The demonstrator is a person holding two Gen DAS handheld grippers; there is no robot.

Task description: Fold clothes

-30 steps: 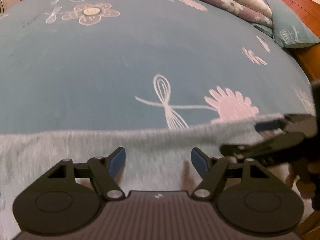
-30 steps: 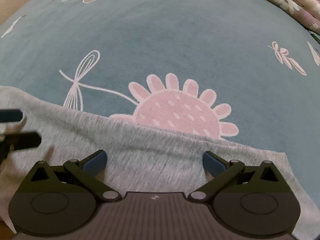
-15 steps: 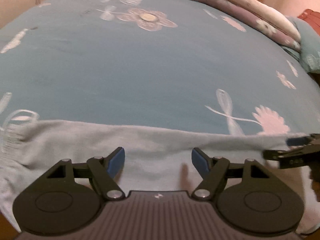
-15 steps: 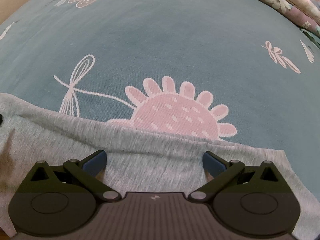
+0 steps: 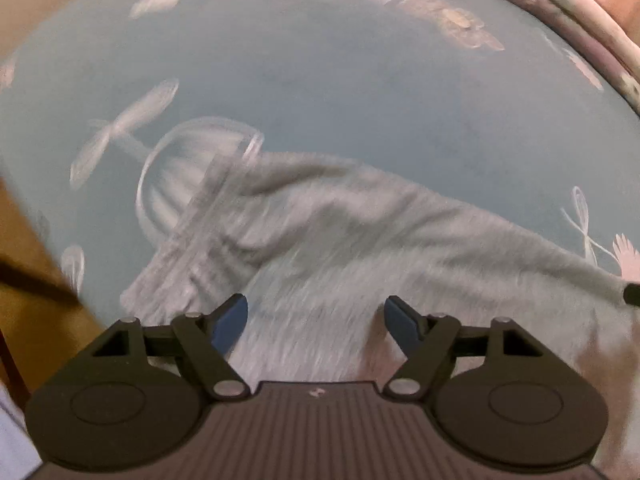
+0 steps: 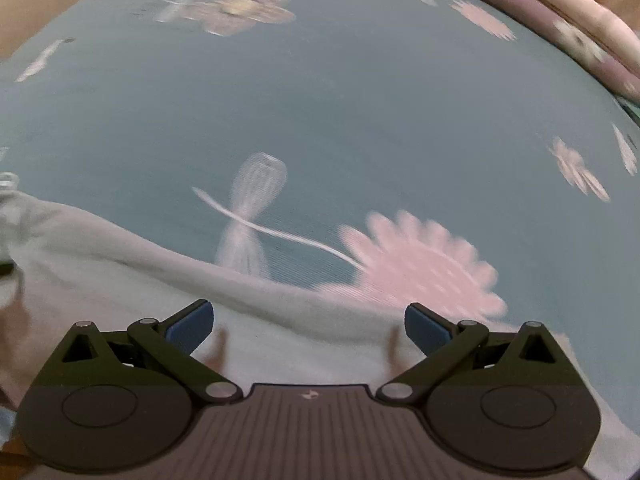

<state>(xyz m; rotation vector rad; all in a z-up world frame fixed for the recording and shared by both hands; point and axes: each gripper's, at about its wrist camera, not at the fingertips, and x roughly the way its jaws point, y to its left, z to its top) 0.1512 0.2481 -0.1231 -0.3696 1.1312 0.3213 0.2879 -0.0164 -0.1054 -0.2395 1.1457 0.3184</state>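
One grey garment on the bed, two grippers poised wide over its near edge.

Left wrist view: the left gripper (image 5: 316, 316) hangs fingers wide above the single grey garment (image 5: 360, 240), spread across the blue bedsheet (image 5: 320, 80), likely for folding. Right wrist view: the right gripper (image 6: 309, 322), fingers equally wide, holds nothing over the garment's (image 6: 120, 280) edge.

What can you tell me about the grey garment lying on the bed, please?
The grey garment is a soft, plain knit, spread flat across the near part of the blue flowered bedsheet. One end is bunched and ribbed, with folds. Both open hand-held grippers, left and right, hang over it; contact is unclear, and the image is blurred.
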